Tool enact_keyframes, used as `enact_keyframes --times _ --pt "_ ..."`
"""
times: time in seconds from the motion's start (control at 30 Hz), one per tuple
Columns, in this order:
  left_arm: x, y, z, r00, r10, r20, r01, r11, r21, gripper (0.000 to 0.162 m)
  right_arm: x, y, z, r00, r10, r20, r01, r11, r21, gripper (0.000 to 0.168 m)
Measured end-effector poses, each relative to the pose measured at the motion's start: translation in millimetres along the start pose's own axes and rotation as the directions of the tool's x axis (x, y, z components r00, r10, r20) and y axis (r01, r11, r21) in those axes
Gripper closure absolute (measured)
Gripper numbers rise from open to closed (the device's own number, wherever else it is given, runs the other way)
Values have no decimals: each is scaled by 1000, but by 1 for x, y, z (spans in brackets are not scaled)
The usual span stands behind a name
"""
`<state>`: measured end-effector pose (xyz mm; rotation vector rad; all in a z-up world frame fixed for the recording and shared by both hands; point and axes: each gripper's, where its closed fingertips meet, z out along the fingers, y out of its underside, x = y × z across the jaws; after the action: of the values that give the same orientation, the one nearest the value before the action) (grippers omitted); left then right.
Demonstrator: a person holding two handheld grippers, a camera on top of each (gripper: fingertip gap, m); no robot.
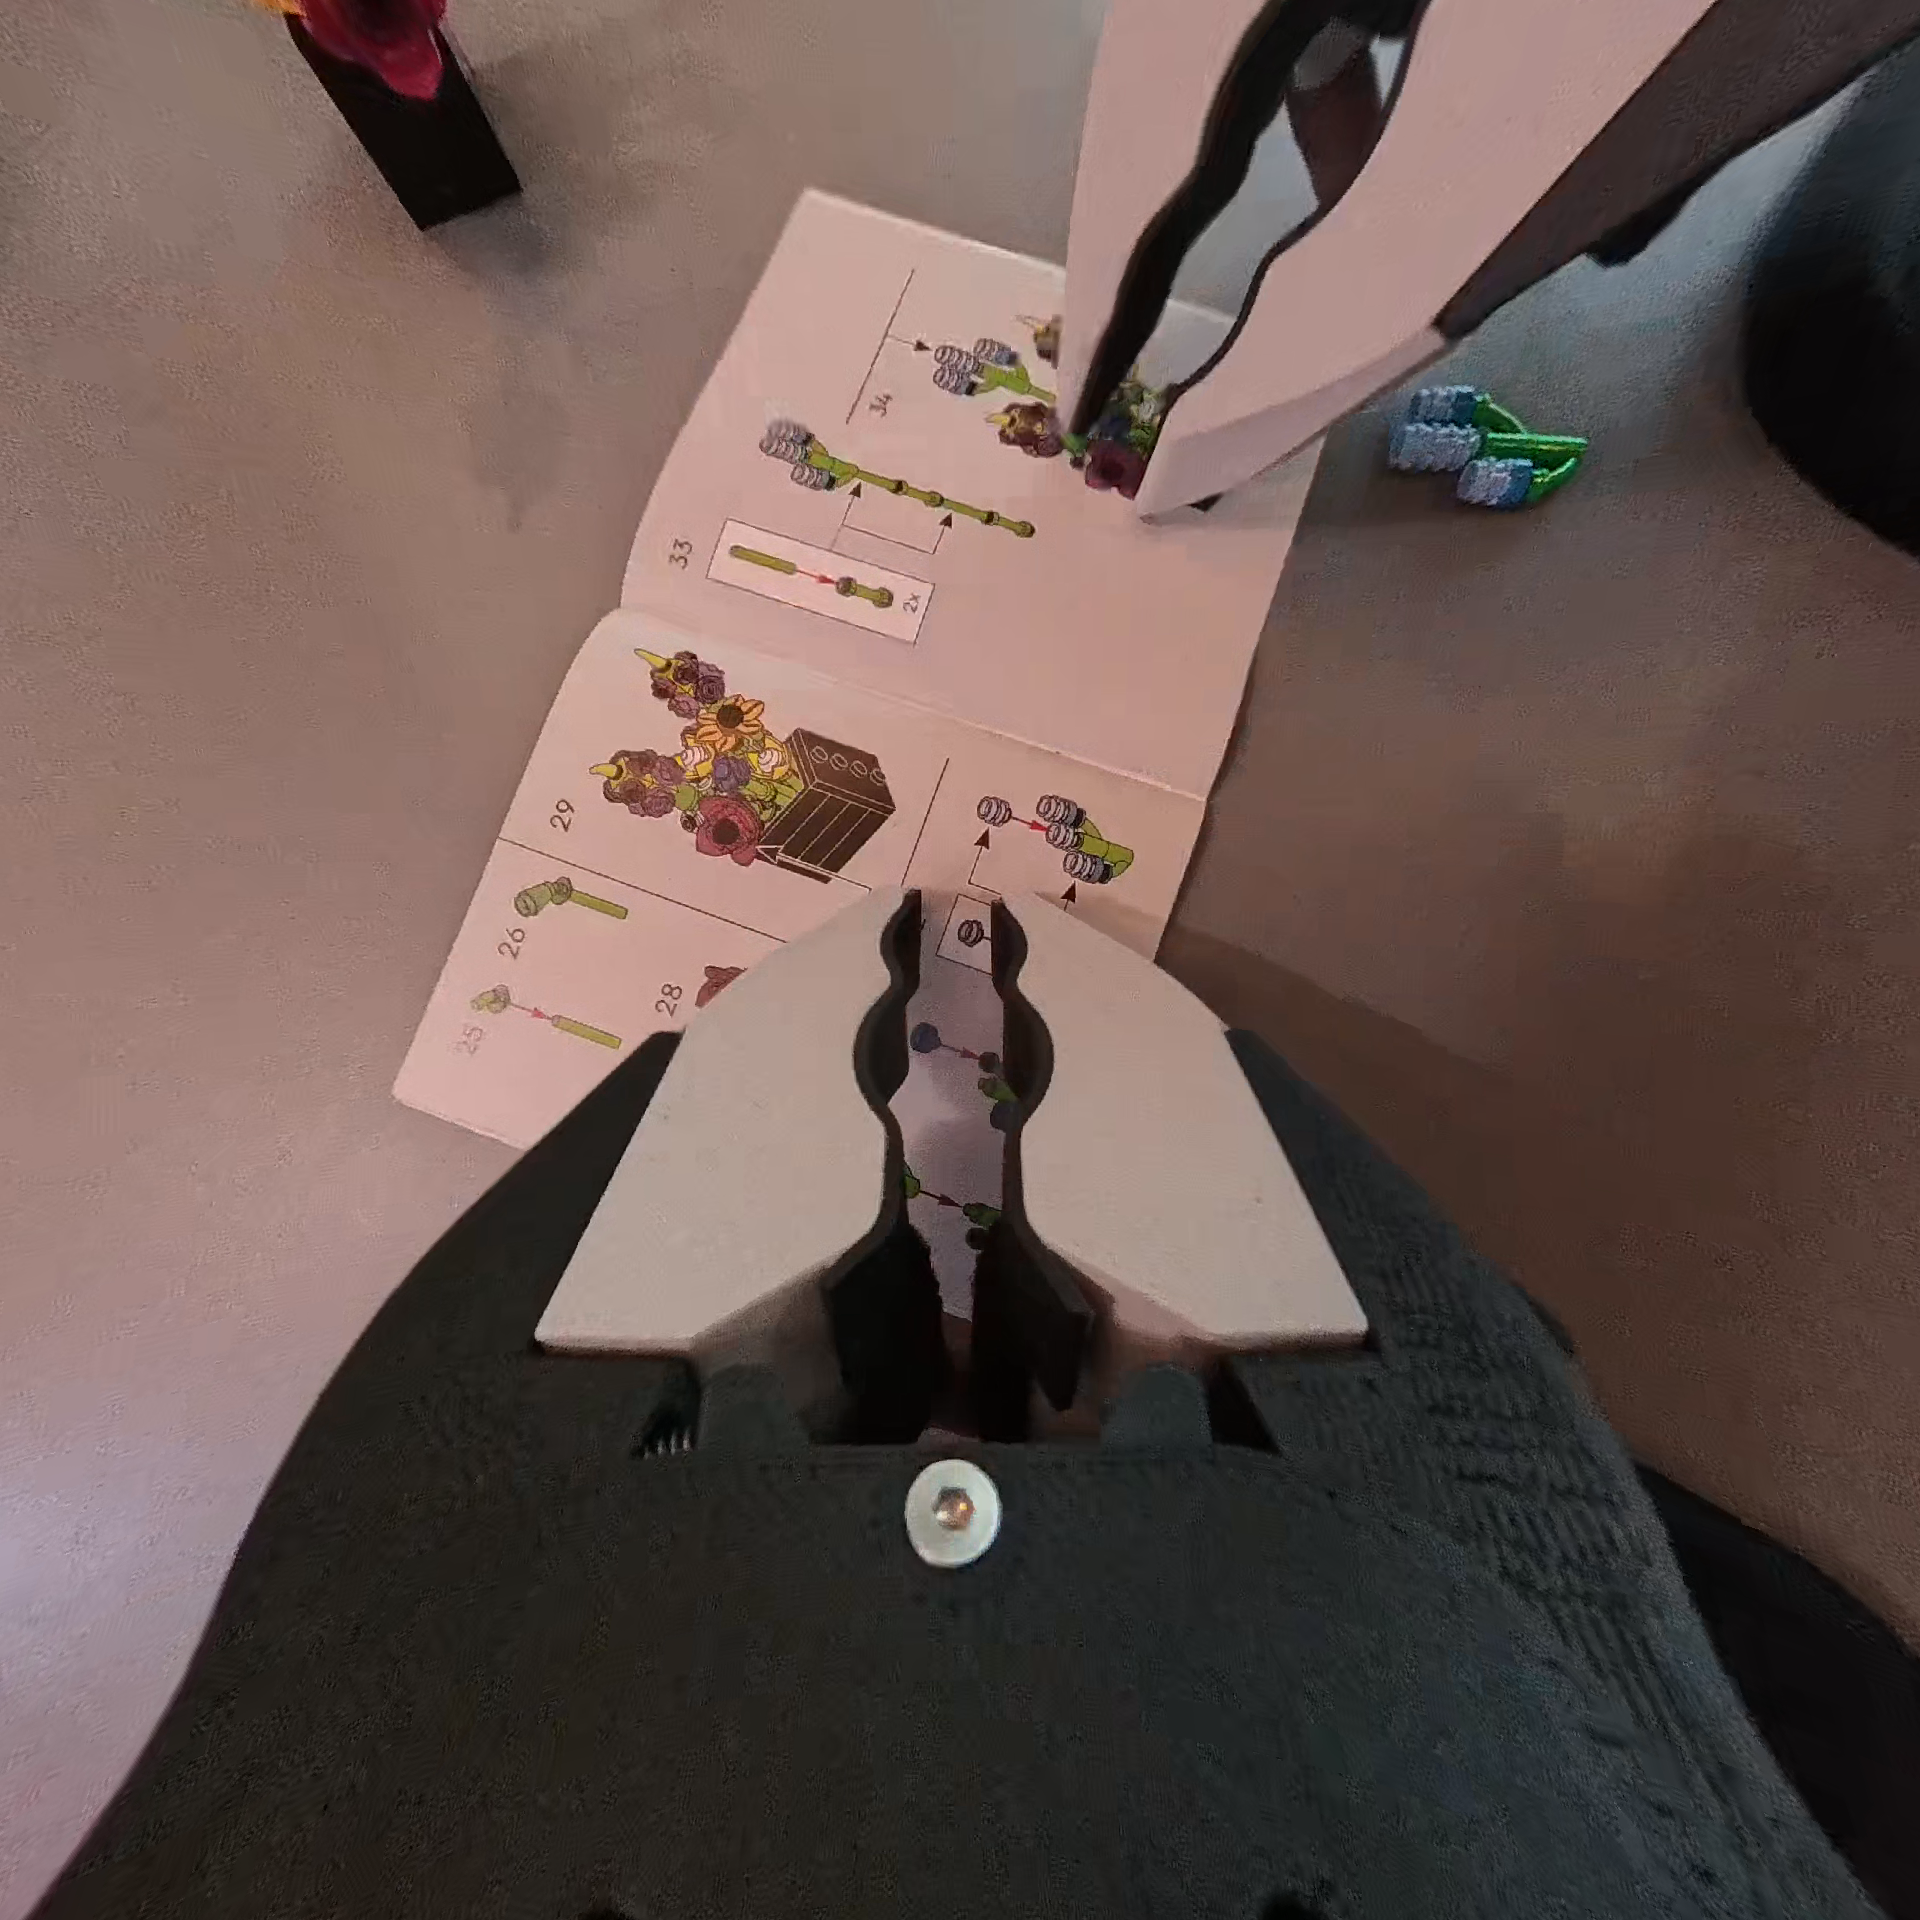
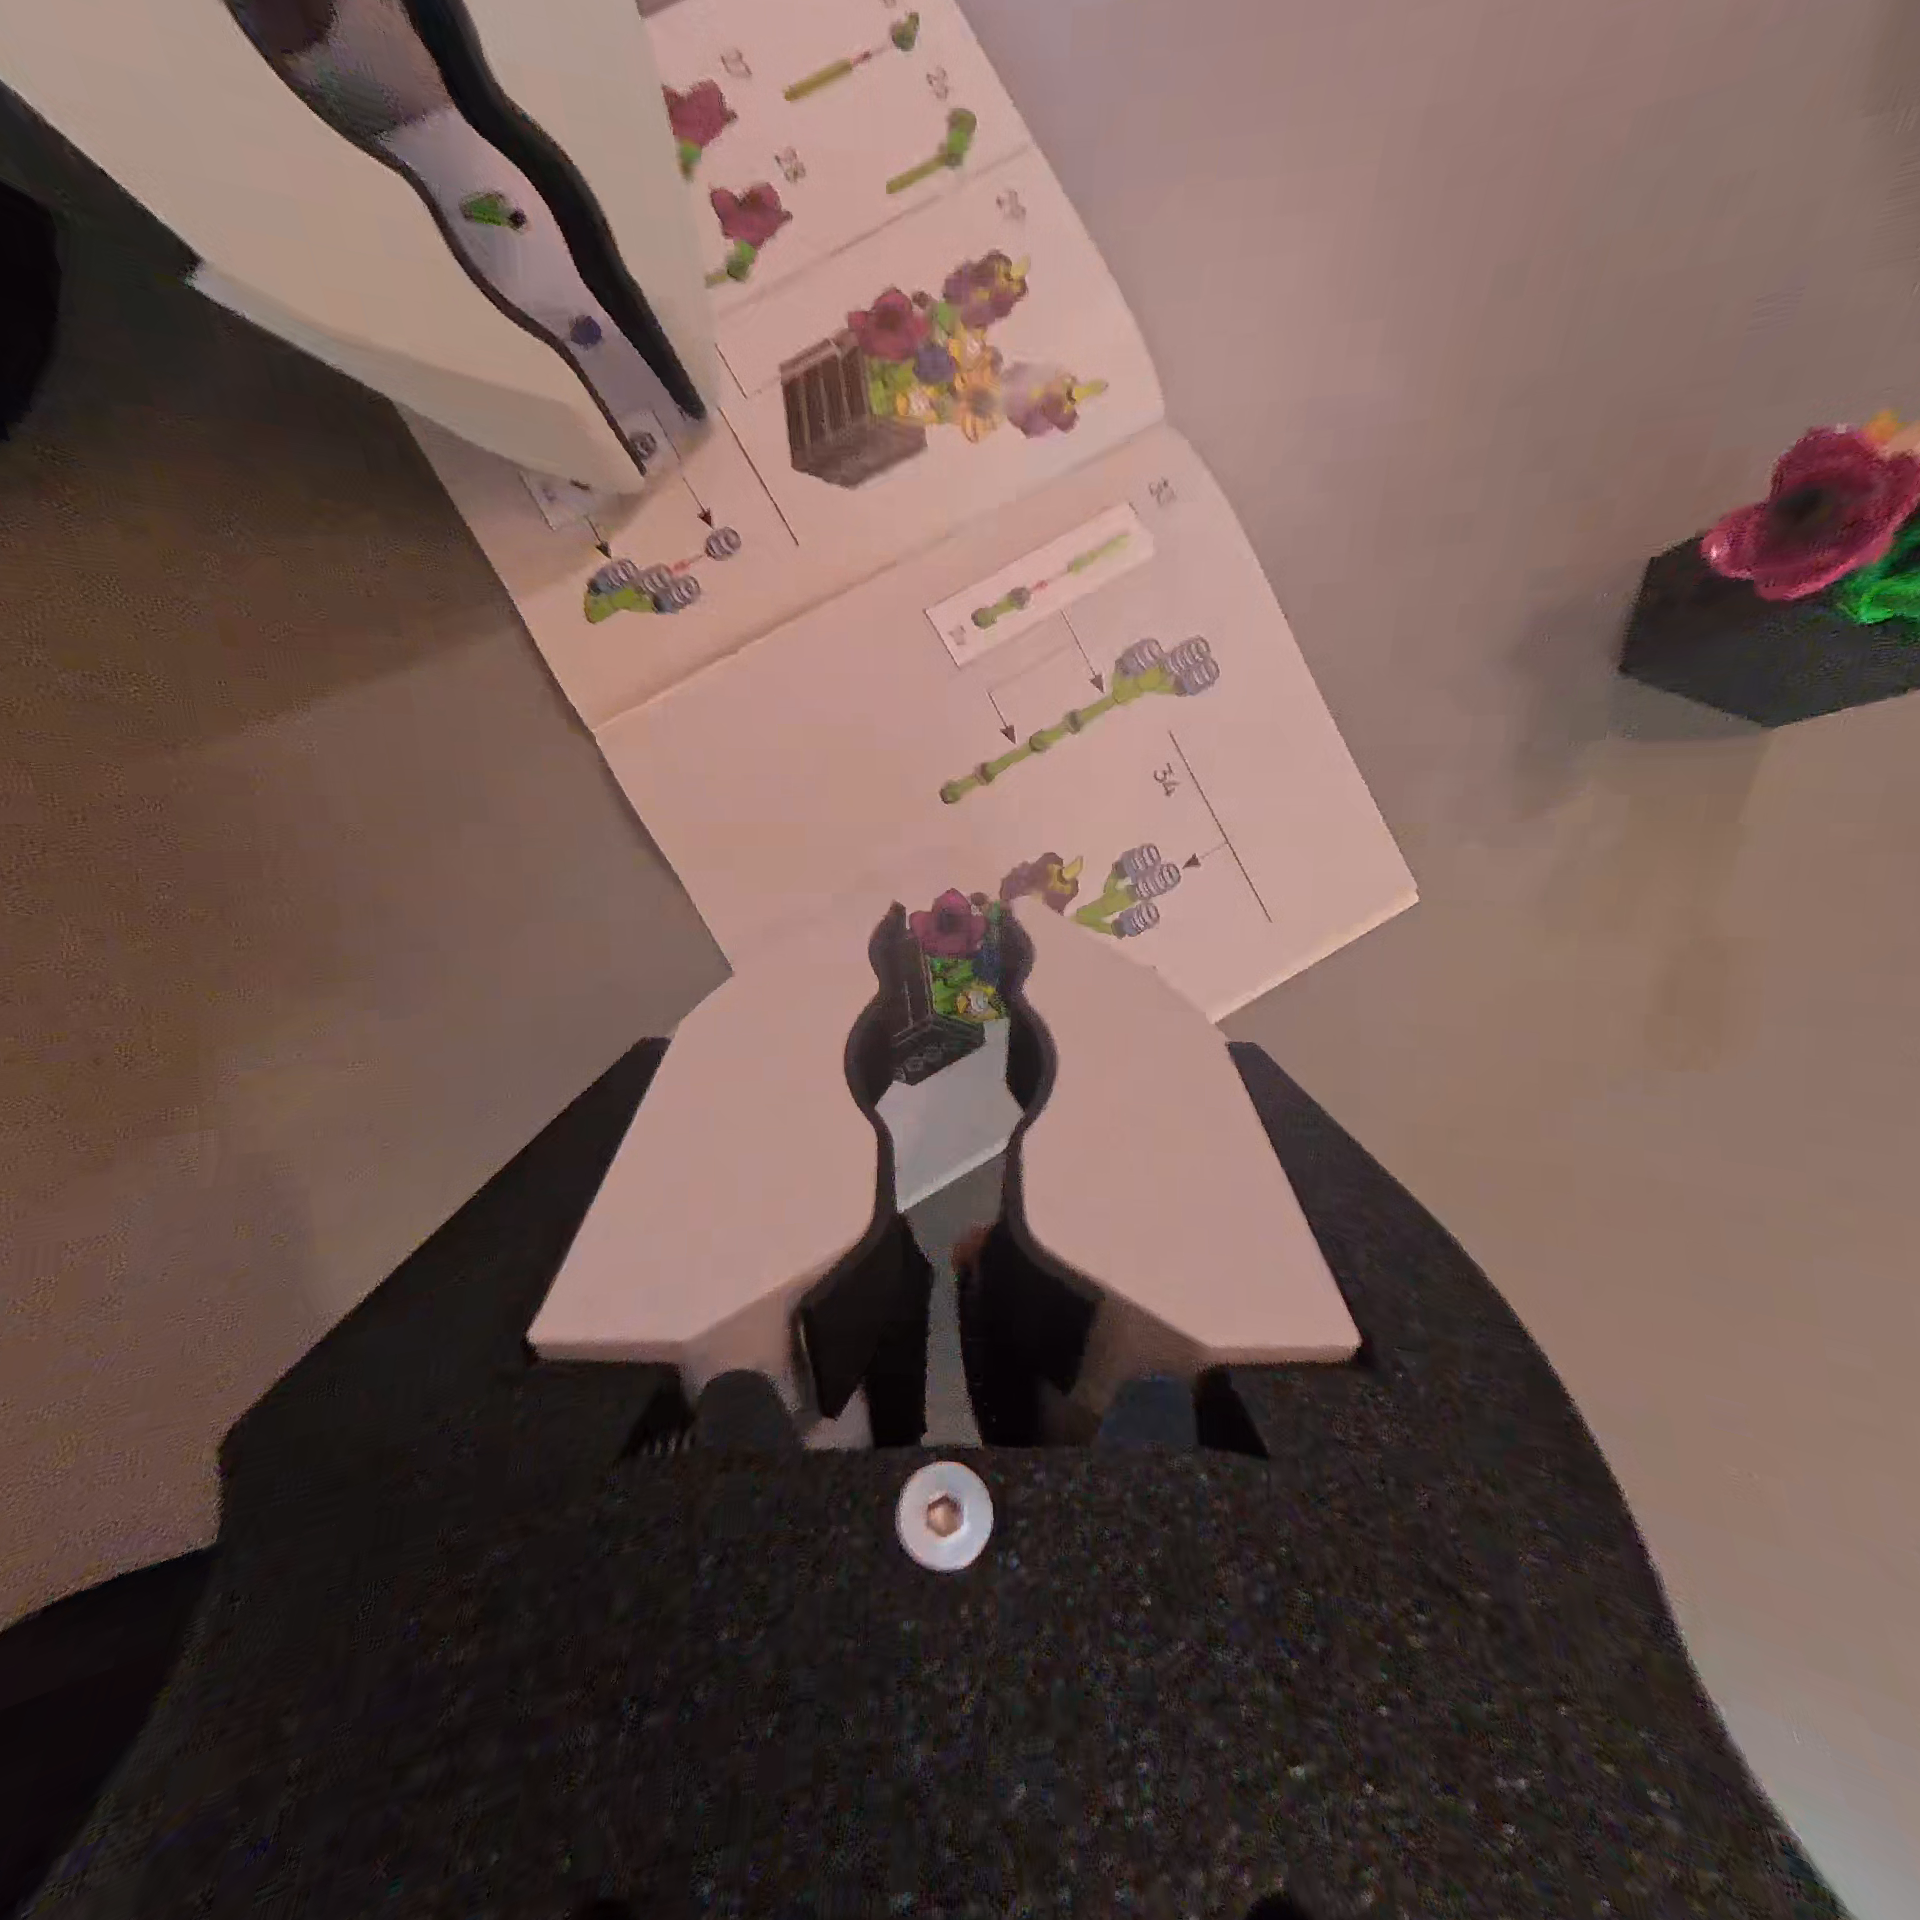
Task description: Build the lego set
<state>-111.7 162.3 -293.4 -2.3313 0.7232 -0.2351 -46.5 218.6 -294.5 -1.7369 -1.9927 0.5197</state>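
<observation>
One open white paper instruction booklet (image 1: 935, 665) lies flat on the grey counter (image 1: 260, 727). Two tools: left tool (image 1: 957, 914) and right tool (image 2: 956, 930) sit over opposite booklet ends, each slightly spread, empty. One blue-and-green brick sprig (image 1: 1475, 447) lies beside the booklet; one black block with red flower (image 2: 1787, 582) stands apart.

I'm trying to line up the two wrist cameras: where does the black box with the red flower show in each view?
Left wrist view: black box with the red flower, top left corner, partly cut off by the frame.
Right wrist view: the box sits at the right edge, about a third of the way down.
Shared landmark: the open instruction booklet, lying on the table between both grippers.
</observation>
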Motion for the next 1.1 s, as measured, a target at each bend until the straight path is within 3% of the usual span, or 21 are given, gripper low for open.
enact_keyframes --times 0.53,0.67,0.83,0.93,1.0,1.03,1.1 --pt "-10 4 -19 994 -40 100 26 990 136 141 -5 -15 8 995 101 -18 -98 987 130 156" --pt "-21 11 -18 991 -65 120 51 991 122 141 -6 -17 9 990 120 74 -132 972 194 155" --pt "-28 11 -17 986 -168 10 164 972 168 143 -9 -19 7 963 181 199 -229 940 251 147" --pt "-34 4 -31 978 -209 -19 207 949 238 141 -11 -19 7 970 166 177 -207 946 250 145" --pt "-51 6 -55 968 -232 100 197 940 278 133 -14 -18 6 979 140 149 -173 955 242 137" --pt "-67 11 -75 942 -248 226 178 940 291 128 -15 -17 6 983 127 129 -155 959 239 132" --pt "-103 35 -137 789 -293 540 146 943 299 119 -17 -19 4 991 98 95 -118 963 242 122"
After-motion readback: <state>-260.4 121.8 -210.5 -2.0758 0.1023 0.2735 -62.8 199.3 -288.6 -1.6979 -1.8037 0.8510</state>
